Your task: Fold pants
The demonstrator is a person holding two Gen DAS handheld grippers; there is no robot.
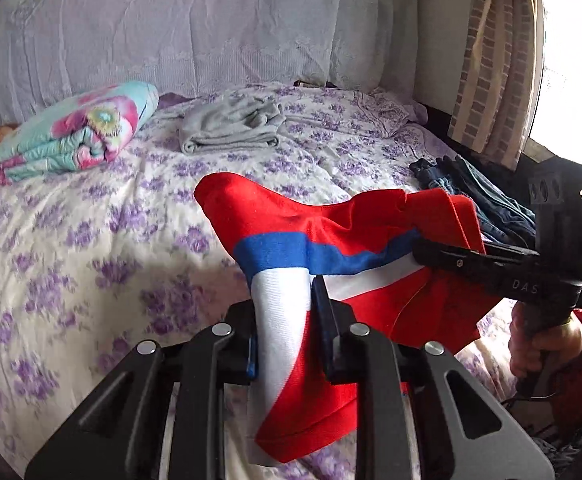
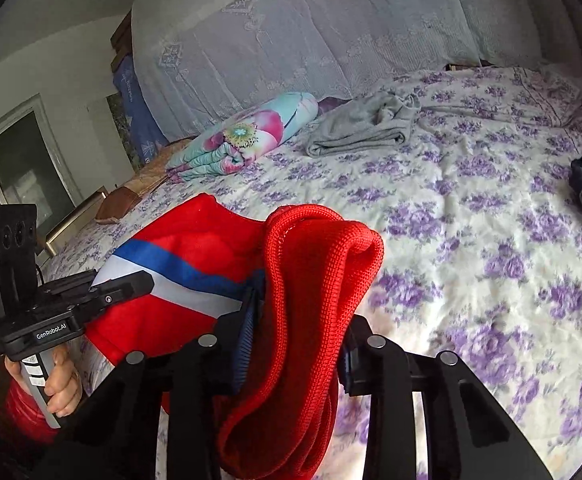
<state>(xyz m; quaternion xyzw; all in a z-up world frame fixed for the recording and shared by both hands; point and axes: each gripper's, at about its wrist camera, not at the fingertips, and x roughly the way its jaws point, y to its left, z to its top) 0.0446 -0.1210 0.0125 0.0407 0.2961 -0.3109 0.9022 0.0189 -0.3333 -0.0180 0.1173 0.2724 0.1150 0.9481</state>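
I have the pants (image 1: pixel 315 216), red with a blue and a white stripe, lifted off the bed (image 1: pixel 91 220) and strung between my two grippers. The left gripper (image 1: pixel 283 320) is clamped on the white-striped part, cloth bunched between its fingers and the rest hanging below. The right gripper (image 2: pixel 295 344) is closed on the thick ribbed red band, which looks like the waist; that band folds over above the jaws. In the left view the right gripper (image 1: pixel 423 252) bites the cloth at the stripe's far end.

I judge this to be the carry-and-spread step: the garment is held in the air, not yet laid flat. Next I would need to pull the two grips apart to take out the slack, then lower the pants onto the open flowered sheet in front, short of the grey garment (image 1: pixel 231 128), the rolled quilt (image 1: pixel 79 132) and the jeans (image 1: pixel 475 196).
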